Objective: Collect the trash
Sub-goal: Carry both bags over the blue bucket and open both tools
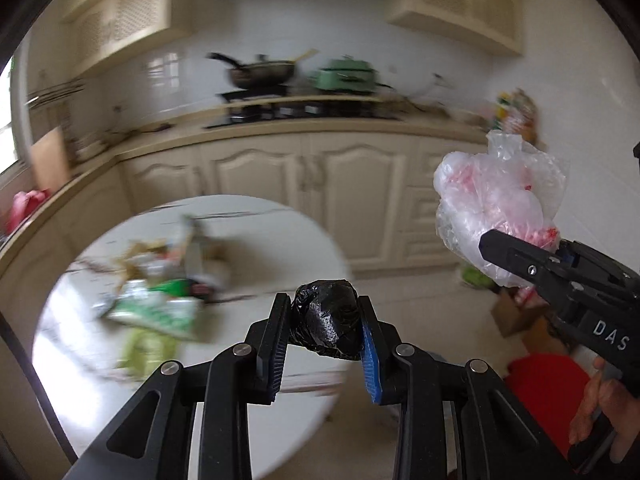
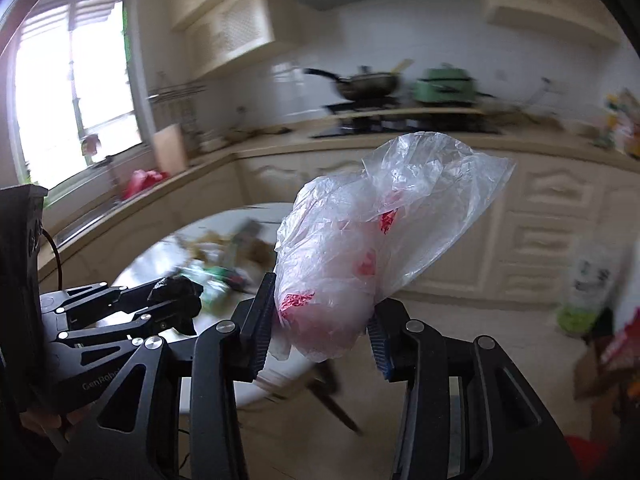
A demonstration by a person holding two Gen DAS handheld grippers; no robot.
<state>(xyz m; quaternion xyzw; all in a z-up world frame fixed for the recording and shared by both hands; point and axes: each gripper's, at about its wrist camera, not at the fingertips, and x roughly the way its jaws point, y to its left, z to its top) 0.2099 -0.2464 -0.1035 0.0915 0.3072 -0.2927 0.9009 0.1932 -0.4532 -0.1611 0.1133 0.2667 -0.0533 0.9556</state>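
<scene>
the left gripper (image 1: 325, 334) pinches a crumpled black plastic wad (image 1: 326, 320); the right gripper (image 2: 320, 332) clamps a loose clear red-printed plastic bag (image 2: 360, 256), which could slip out mid-swing.

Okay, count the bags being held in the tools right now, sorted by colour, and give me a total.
Black bag: 1, a crumpled black plastic bag clamped in the left tool.
Clear bag with red print: 1, a clear plastic bag clamped in the right tool.
Total: 2 held. The litter left on the round table is too blurred to count.
</scene>
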